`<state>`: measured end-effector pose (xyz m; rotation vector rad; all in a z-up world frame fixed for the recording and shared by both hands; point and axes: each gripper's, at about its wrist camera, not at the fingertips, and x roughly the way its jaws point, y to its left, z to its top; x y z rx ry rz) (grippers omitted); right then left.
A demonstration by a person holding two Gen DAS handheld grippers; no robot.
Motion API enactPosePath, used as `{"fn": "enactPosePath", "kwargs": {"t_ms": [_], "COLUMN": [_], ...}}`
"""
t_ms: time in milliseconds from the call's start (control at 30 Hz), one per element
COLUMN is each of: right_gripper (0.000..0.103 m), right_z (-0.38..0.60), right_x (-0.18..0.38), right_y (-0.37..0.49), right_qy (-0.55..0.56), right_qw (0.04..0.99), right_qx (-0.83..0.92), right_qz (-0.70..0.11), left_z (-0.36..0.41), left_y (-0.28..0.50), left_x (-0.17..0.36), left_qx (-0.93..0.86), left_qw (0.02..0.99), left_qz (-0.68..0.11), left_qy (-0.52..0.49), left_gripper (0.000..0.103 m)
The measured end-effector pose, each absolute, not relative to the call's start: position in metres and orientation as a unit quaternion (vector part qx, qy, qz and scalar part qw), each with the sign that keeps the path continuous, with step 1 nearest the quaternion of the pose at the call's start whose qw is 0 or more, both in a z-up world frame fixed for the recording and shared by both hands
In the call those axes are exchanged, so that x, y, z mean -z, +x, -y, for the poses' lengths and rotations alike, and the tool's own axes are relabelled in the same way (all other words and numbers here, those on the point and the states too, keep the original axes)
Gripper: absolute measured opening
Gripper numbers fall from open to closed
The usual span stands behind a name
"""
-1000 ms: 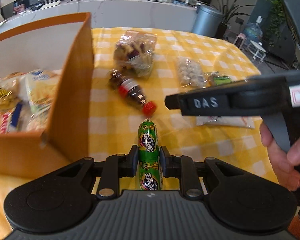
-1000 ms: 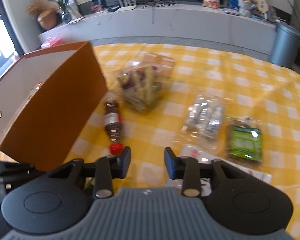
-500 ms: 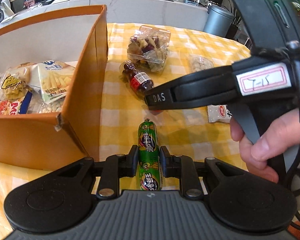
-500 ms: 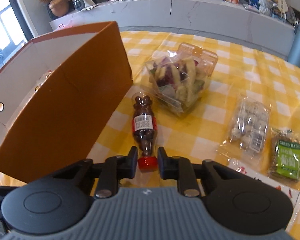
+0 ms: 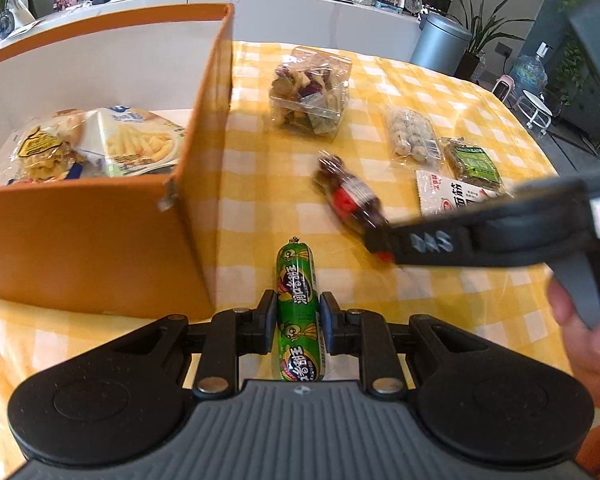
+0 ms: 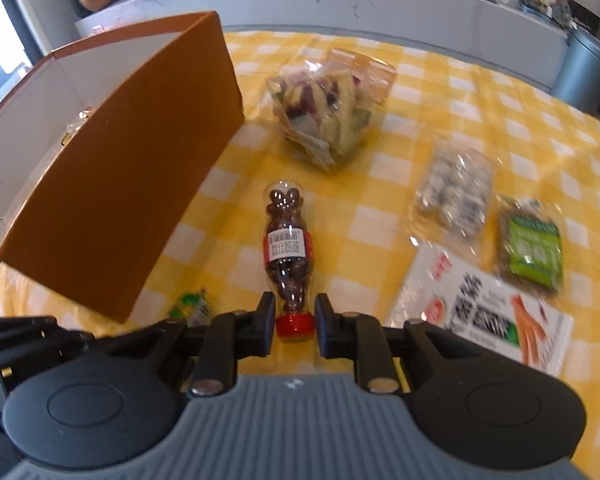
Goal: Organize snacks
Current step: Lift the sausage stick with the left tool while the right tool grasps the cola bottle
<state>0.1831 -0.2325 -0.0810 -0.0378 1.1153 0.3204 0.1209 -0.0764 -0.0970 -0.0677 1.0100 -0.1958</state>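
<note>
My left gripper [image 5: 298, 316] is shut on a green sausage stick [image 5: 296, 280], held above the yellow checked tablecloth beside the orange box [image 5: 100, 232]. The box holds several snack bags [image 5: 132, 140]. My right gripper [image 6: 295, 316] is shut on the red-capped neck of a small bottle of chocolate candies [image 6: 286, 236], lifted off the cloth; it shows in the left wrist view [image 5: 352, 196] too, with the right gripper [image 5: 380, 244] at its cap.
On the cloth lie a clear tub of dried fruit chips [image 6: 328, 112], a bag of pale round sweets [image 6: 452, 188], a green raisin pack [image 6: 532, 248] and a white flat packet [image 6: 484, 312]. The orange box [image 6: 120, 184] stands at the left.
My right gripper closed on the bottle's neck and lifted it to the right. My left gripper rose a little, still holding the sausage stick.
</note>
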Motion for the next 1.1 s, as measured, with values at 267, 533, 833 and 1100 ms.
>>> {"fn": "enactPosePath", "kwargs": {"t_ms": [267,533,833,1100], "right_gripper": [0.022,0.037,0.033,0.029], "right_z": [0.241,0.232,0.227,0.234], "right_x": [0.078,0.079,0.09,0.088], "right_y": [0.153,0.163,0.174,0.17], "right_qy": [0.02,0.02,-0.006,0.021], "right_qw": [0.833,0.855,0.857,0.852], "right_qx": [-0.129,-0.125,-0.112,-0.119], "right_qz": [-0.538,-0.502,-0.503,-0.509], "left_z": [0.066,0.063,0.073,0.064], "left_y": [0.113,0.112,0.11,0.107], "left_x": [0.101,0.104,0.104,0.104], "left_qx": [0.094,0.104,0.104,0.118], "left_qw": [0.871,0.868,0.869,0.871], "left_qz": [-0.479,-0.481,-0.483,-0.475], "left_qy": [-0.05,-0.056,-0.01,-0.045], "left_gripper": [0.025,0.026,0.029,0.025]}}
